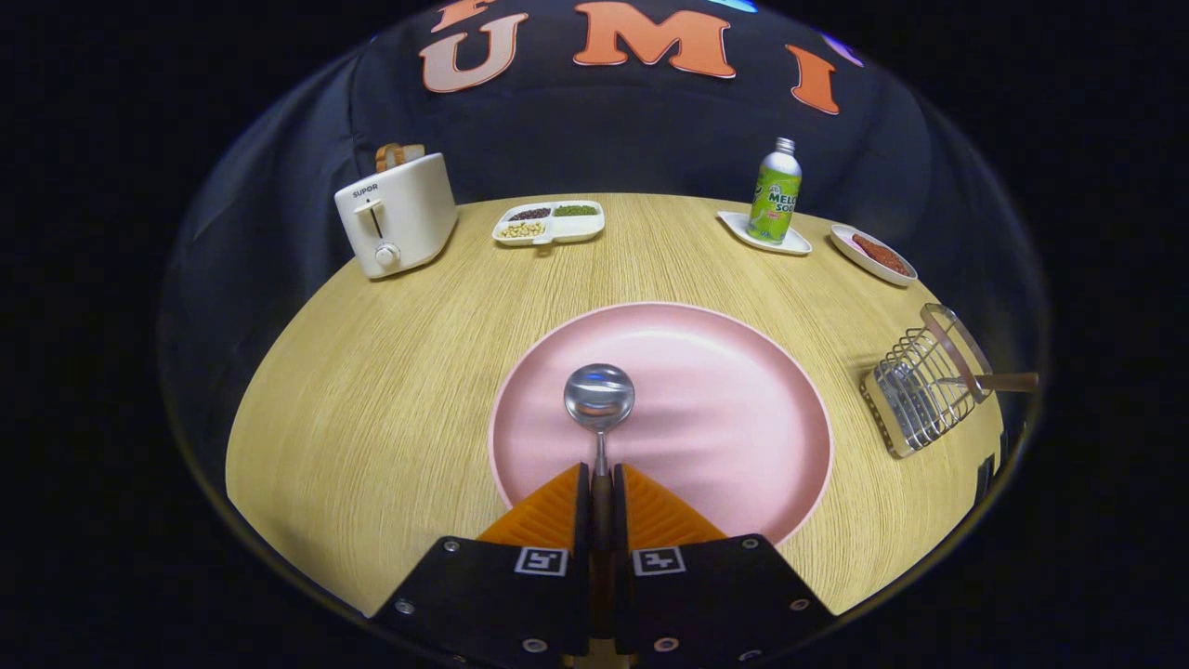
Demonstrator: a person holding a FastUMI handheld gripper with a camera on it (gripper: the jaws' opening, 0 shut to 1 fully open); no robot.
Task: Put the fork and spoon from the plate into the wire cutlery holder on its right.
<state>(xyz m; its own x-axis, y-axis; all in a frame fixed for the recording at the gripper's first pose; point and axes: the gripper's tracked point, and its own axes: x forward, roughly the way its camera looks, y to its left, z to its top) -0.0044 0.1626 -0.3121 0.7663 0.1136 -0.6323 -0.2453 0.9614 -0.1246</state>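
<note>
Gripper: your gripper, at the bottom centre of the frame, has its fingers closed to a narrow slot, and both press on the wooden handle of the spoon.
Spoon: its polished metal bowl sits just ahead of the fingertips, over the middle of the pink plate; the thin metal neck runs back into the slot between your fingers.
Fork: a wooden handle sticks out of the wire cutlery holder at the right of the frame, so the fork appears to be already in; the head is hidden in the wires, so you cannot be certain it is the fork.
Holder: it lies to the right of the plate, well apart from your fingers, tilted in this view with its open mouth toward the upper right.
Handling: judge the spoon as light and stiff, with most of its weight forward in the bowl. The metal neck looks slippery, so you do better staying on the wood, where you are now. A grip this far back may let the bowl droop or swing.
Next move: you probably need to carry it right and enter bowl first beside the other handle.
Risk: the holder looks light and could slide or tip if you knock it.
Table: a toaster, a divided snack tray and a soda bottle stand across the top of the frame.
</note>
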